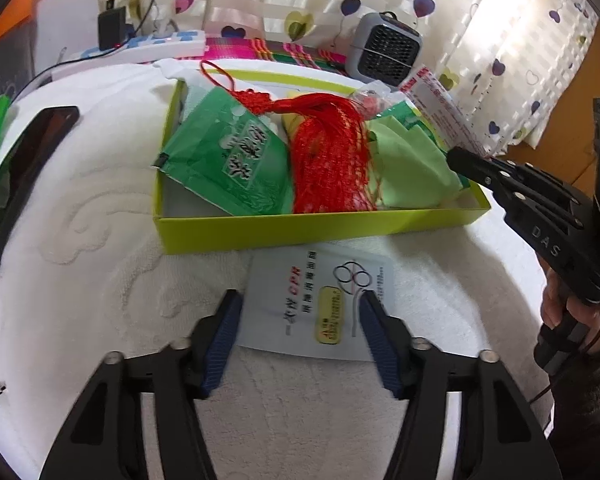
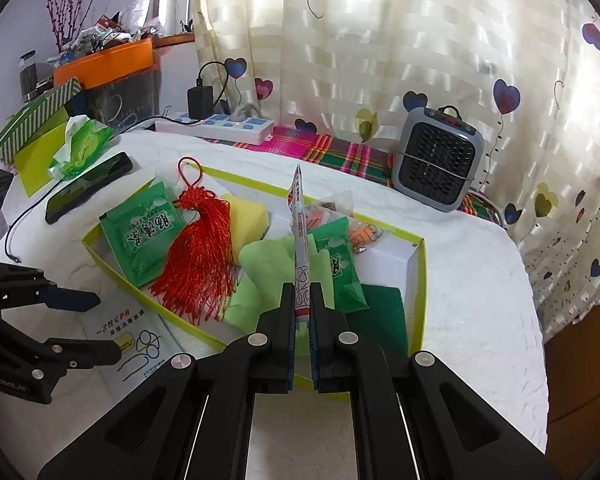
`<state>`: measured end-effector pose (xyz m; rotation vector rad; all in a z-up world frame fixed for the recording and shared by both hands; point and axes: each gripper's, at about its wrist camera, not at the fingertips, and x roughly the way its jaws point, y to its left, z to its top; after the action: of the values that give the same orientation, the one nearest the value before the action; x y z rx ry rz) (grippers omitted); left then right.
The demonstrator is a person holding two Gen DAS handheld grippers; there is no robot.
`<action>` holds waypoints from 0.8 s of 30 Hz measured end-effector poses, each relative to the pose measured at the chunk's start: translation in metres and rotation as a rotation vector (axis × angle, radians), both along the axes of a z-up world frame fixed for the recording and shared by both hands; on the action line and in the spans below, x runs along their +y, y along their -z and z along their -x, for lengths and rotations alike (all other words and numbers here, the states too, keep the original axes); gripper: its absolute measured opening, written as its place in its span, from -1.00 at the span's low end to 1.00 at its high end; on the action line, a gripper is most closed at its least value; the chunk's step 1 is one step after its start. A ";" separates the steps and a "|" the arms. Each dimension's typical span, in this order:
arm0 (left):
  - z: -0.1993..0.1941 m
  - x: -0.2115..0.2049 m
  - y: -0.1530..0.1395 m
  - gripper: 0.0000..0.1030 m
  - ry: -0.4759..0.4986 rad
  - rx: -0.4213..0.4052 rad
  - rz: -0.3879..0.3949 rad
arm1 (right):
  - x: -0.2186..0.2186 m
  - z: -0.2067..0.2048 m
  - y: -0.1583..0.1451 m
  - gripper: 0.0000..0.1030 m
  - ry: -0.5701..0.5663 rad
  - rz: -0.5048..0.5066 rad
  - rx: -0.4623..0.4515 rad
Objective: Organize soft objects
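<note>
Domestic room: heart-print curtain (image 2: 380, 60), small grey heater (image 2: 438, 158), power strip (image 2: 220, 126), towel-covered table (image 1: 100, 200), cluttered orange tub (image 2: 104, 60).

Box (image 1: 320, 228) on the surface (image 1: 100, 208), holding tassel (image 1: 332, 152); packet (image 1: 320, 300) before it; phone (image 1: 24, 176) left; heater (image 1: 386, 48) behind.

A white towel (image 1: 100, 208) with raised, terry-like texture covers the tabletop. The lime box (image 1: 300, 230) looks like smooth matt card. The green sachet (image 1: 224, 160) is glossy plastic film; the red tassel (image 2: 198, 256) is shiny thread.
</note>
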<state>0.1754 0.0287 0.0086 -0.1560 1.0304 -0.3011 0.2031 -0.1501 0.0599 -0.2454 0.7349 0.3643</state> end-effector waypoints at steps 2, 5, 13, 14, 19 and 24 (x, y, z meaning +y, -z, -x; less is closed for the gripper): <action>0.001 0.002 0.001 -0.27 -0.014 -0.006 -0.020 | 0.000 0.001 0.000 -0.89 0.000 -0.003 -0.001; 0.002 0.005 0.001 -0.47 -0.025 -0.011 -0.044 | 0.001 0.003 0.000 -0.89 -0.003 -0.012 -0.001; 0.004 0.016 0.011 -0.86 -0.027 0.049 0.161 | 0.001 0.014 -0.005 -0.89 -0.012 -0.047 -0.017; 0.004 0.018 0.011 -0.85 -0.036 0.056 0.196 | 0.001 0.015 -0.005 -0.89 -0.012 -0.050 -0.018; 0.004 0.024 0.017 -0.69 -0.066 0.110 0.334 | -0.001 0.021 -0.004 -0.89 -0.014 -0.062 -0.017; 0.006 0.030 0.025 -0.38 -0.092 0.166 0.503 | -0.003 0.026 -0.005 -0.89 -0.008 -0.086 -0.018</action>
<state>0.1694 0.0589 -0.0162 -0.6892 1.0921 -0.4657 0.1774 -0.1533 0.0647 -0.1704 0.6992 0.4001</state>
